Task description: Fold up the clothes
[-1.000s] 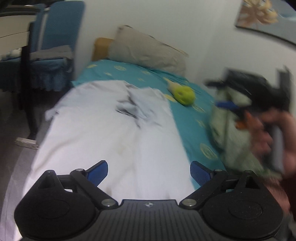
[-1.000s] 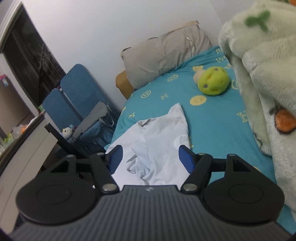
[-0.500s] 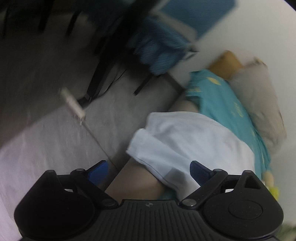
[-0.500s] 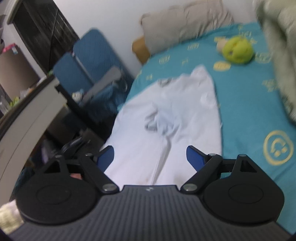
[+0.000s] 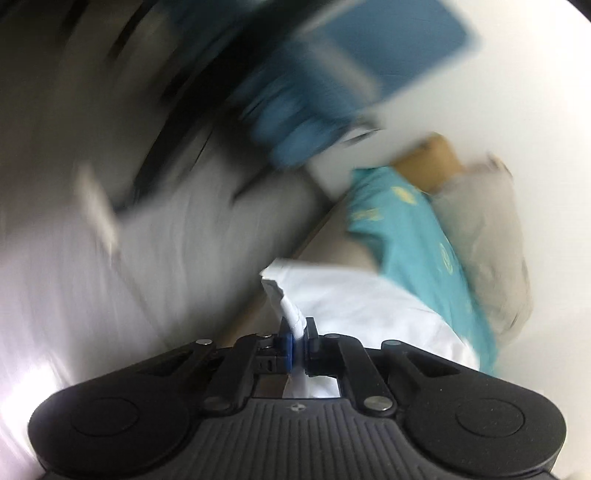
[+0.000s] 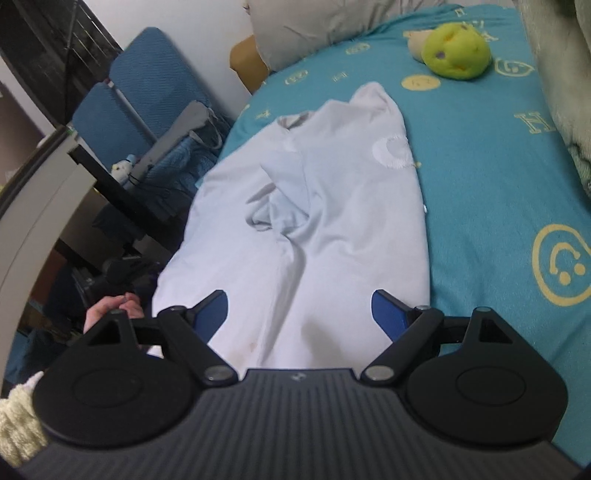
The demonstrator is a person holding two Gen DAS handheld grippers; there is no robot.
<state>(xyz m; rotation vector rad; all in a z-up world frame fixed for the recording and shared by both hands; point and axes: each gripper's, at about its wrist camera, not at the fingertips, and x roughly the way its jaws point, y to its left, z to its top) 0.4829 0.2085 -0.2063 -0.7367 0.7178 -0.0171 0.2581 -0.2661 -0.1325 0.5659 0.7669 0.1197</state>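
White fabric sits pinched in my left tongs [image 5: 298,334], whose jaws have just been closing and now press together on a bunched edge of the pale shirt [image 6: 306,229]. That shirt lies spread along the teal bedsheet [image 6: 480,177], its near hem hanging toward the bed's side, with a rumpled fold at its middle. My right tongs [image 6: 300,314] hover just above the shirt's lower part, jaws spread wide with nothing between them. I see a green plush toy [image 6: 456,53] resting near the pillow [image 6: 317,22]; the left view is heavily blurred.
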